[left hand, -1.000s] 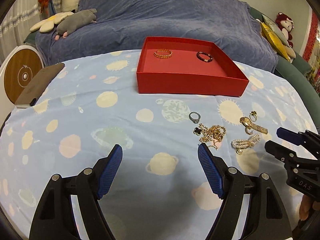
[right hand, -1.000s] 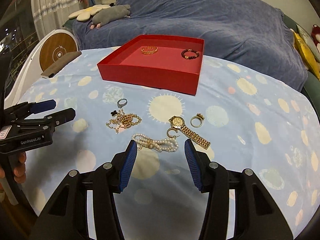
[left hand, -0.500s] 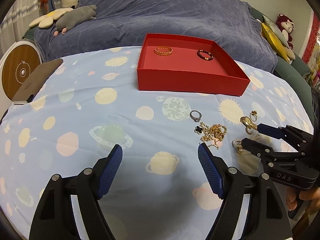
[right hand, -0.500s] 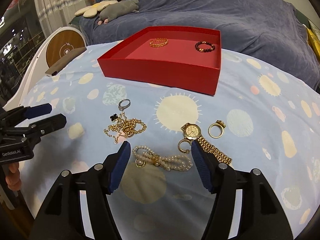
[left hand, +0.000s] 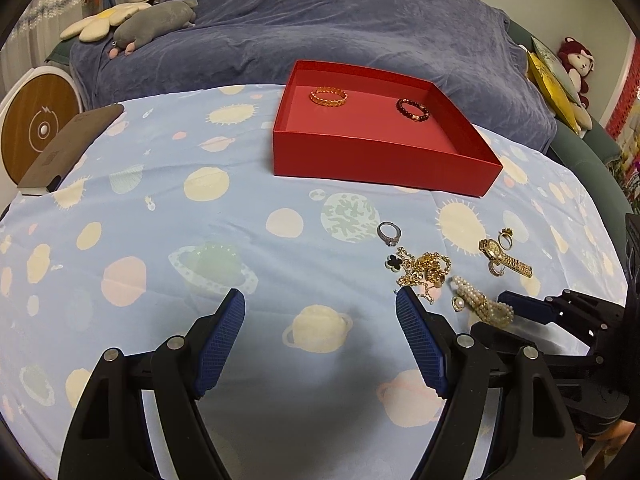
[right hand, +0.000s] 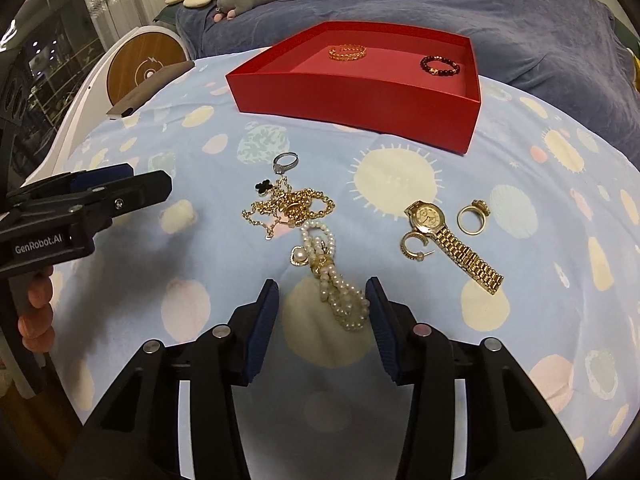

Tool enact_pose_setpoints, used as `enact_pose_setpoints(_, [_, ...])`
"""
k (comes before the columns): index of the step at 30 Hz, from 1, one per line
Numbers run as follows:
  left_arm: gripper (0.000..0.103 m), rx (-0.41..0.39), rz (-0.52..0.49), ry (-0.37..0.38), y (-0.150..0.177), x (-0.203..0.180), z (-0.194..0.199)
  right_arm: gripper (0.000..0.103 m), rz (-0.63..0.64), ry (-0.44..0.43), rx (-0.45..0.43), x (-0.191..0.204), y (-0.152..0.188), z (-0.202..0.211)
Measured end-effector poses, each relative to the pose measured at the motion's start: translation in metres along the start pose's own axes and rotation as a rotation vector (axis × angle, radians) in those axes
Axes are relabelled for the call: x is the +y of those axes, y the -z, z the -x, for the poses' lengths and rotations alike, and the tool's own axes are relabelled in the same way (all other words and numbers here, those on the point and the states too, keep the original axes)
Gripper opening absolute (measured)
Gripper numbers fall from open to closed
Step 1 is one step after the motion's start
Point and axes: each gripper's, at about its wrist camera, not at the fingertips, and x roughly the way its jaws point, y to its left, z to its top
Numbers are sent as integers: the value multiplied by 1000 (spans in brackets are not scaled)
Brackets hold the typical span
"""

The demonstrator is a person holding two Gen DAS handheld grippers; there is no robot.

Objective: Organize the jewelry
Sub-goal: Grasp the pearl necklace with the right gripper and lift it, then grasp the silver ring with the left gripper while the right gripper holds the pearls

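The left gripper (left hand: 320, 312) is hovering over bare cloth on the tabletop (left hand: 168, 216), its fingers spread wide and holding nothing, with the tangled gold chain (right hand: 290, 208) lying just off its right fingertip. Moving rightward, the silver ring (right hand: 285, 161) is sitting beyond that chain, and the pearl bracelet (right hand: 336, 280) is trailing from the chain down toward the right gripper (right hand: 322, 300), whose fingers are standing moderately apart and gripping nothing, with the bracelet's near end lying between the tips. Farther right the gold hoop earring (right hand: 414, 245), the gold watch (right hand: 448, 236) and the gold ring (right hand: 472, 218) are lying close together, loose on the cloth. Beyond them all, the red tray (right hand: 352, 100) is already holding a gold bangle (right hand: 347, 52) and a dark bead bracelet (right hand: 439, 67). The step in hand looks like the pickup of the pearl bracelet; the next move probably calls for the right fingers dropping to the cloth and closing on the strand without snagging the chain touching its far end, then carrying it to the tray. Compared with a second ago, the right gripper has come forward and lower, so the pearls that lay ahead of its tips are now between them, while the left gripper has barely shifted.
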Motion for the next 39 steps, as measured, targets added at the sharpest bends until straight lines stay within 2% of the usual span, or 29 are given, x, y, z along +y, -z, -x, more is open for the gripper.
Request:
enact_pose_setpoints(4, [75,4,-10,4,0,-3,-2,44,-28,-13,10,-4,-3,-8])
enact_pose_setpoints(6, [75,6,-7,10,0,-4,-2,27,-21,-5,8,-2,-4,-8])
enact_pose_setpoints(7, [75,4,-7,13,0,-3,-2,13,-20,-16,18,-2,-3,-8])
enact_pose_setpoints(21, [75,17,-47,44,3,-25,-11,11,-110,-10,-67,-17,4,49])
enact_pose_setpoints(26, [75,18,-33,65,-2,-33,-20,11,-128,4,-60,-23,9,52])
enact_pose_setpoints(33, [75,15,-23,56,-12,-40,-37,11,-153,8,-52,-30,14,54])
enact_pose_setpoints(36, [72,5,-30,40,-20,-44,-47,11,-162,7,-47,-32,16,53])
enact_pose_setpoints(39, [64,-2,-55,27,-27,-51,-59,11,-166,5,-47,-33,17,53])
